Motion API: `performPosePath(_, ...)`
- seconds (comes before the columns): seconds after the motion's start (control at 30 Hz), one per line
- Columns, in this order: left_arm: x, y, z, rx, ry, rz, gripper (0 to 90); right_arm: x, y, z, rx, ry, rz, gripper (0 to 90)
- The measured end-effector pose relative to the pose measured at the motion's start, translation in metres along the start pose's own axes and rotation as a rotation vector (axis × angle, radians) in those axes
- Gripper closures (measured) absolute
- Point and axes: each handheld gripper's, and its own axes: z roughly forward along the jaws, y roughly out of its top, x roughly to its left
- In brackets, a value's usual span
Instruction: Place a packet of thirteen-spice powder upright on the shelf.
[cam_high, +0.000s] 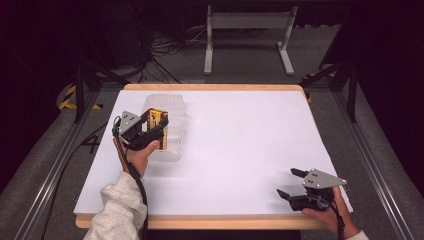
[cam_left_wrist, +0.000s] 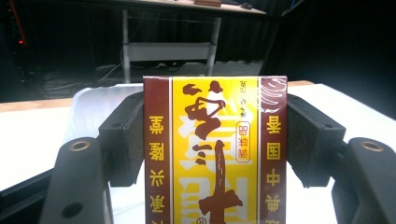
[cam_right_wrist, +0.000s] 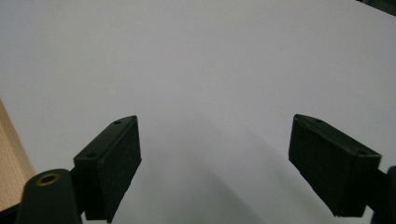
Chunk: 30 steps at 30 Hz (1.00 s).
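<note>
Box (cam_left_wrist: 215, 154) clamped in left gripper (cam_high: 150, 131) over bin (cam_high: 172, 107) at frame left, drop-in pending; right gripper (cam_high: 289, 184) wide, empty, lower right.

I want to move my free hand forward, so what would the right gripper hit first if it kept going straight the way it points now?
Probably nothing: the right gripper, jaws open and holding nothing, points left across the bare white tabletop. The way looks free as far as its own view shows, though depth is unclear.
</note>
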Motion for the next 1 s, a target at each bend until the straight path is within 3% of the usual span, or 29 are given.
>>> performPosePath(0.07, 0.0, -0.002, 0.0, 0.03, 0.017, -0.004, 28.8, 0.0, 0.001, 0.001, 0.001, 0.005, -0.007, 17.5)
performPosePath(0.4, -0.001, -0.006, -0.005, 0.078, 0.044, 0.006, 26.5, 0.0, 0.003, 0.005, 0.003, 0.017, -0.012, 17.4)
performPosePath(1.0, -0.002, -0.012, -0.014, 0.107, -0.005, 0.023, 26.6, 0.001, 0.004, 0.005, 0.002, 0.017, -0.013, 17.5)
